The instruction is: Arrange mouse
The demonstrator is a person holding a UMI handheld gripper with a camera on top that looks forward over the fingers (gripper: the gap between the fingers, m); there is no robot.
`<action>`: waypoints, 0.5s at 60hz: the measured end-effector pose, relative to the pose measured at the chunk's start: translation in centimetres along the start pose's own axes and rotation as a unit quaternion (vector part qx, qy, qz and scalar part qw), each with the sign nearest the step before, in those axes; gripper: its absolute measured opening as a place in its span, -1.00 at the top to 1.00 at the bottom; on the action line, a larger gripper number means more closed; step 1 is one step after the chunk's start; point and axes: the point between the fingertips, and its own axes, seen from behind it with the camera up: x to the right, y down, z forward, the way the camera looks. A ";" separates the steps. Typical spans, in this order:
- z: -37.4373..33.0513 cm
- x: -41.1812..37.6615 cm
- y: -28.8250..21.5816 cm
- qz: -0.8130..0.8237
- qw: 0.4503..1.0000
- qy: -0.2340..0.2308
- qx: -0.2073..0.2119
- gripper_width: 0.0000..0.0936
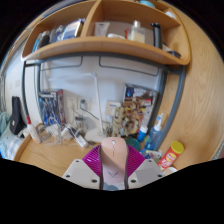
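1. Mouse (113, 160), pale, sitting low centre of the frame, pinched between the pink pads (95, 160)
2. Gripper (113, 165) clamping it, apparently lifted for carrying
3. Desk (45, 155) lying beyond
4. Shelf (100, 45) arching across the upper frame; orange-capped bottle (172, 153) standing lower right

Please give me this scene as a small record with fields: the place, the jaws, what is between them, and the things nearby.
place: wooden desk against a white wall, under a wooden shelf with two levels
gripper: jaws with magenta pads, a pale object between them
held object: too unclear to say if it is the mouse
jaw state: cannot be judged
right of the jaws: orange-capped container
behind: cluttered small items along the wall
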 end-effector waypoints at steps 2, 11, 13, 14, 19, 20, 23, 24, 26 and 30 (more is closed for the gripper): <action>0.5 1.2 2.1 -0.004 1.000 0.006 -0.018 0.40; 2.8 2.6 13.0 0.009 0.994 -0.001 -0.107 0.41; 3.1 2.5 15.3 0.009 0.992 -0.004 -0.128 0.41; 3.3 2.4 16.5 0.011 0.990 -0.005 -0.138 0.41; 3.9 1.9 21.4 0.014 0.984 -0.011 -0.176 0.41; 4.0 1.9 22.2 0.015 0.983 -0.011 -0.182 0.41; 4.1 1.8 24.1 0.018 0.981 -0.012 -0.195 0.41; 4.0 1.8 24.5 0.020 0.979 -0.012 -0.201 0.41; 4.3 1.8 25.6 0.022 0.979 -0.013 -0.203 0.37; 4.4 2.0 28.0 0.022 0.975 -0.010 -0.222 0.33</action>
